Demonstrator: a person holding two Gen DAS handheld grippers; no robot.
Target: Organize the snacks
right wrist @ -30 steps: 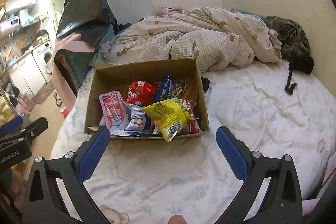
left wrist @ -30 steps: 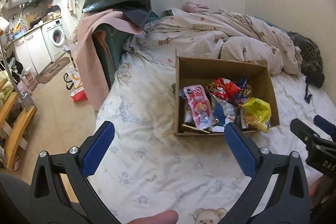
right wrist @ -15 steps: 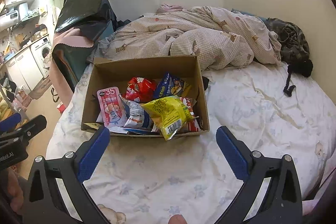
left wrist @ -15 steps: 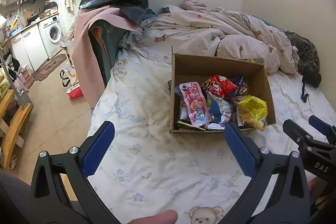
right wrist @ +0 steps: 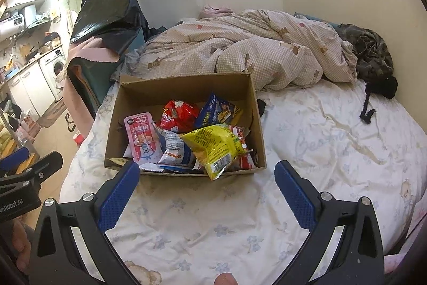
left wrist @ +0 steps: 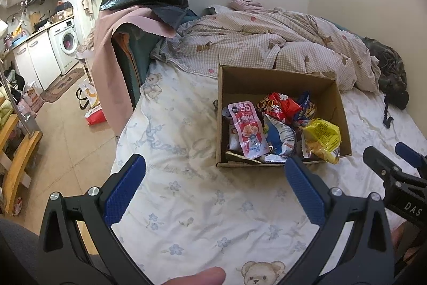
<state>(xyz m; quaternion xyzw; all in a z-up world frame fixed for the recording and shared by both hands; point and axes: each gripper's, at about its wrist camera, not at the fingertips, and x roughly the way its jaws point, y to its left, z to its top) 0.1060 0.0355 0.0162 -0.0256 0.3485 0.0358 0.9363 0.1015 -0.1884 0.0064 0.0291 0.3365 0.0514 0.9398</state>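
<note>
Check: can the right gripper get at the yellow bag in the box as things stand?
Probably yes. The right gripper is open, the yellow bag lies on top, hanging over the box's near edge, and nothing covers it.

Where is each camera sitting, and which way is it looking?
Left wrist: rides on the left gripper, looking forward over the bed sheet at the cardboard box; its open blue fingers and a fingertip show, with the right gripper at the right edge.
Right wrist: rides on the right gripper, facing the same box head-on; its open fingers show, with the left gripper at the left edge.
Shared: box, pink snack pouch, yellow snack bag, quilt.
</note>
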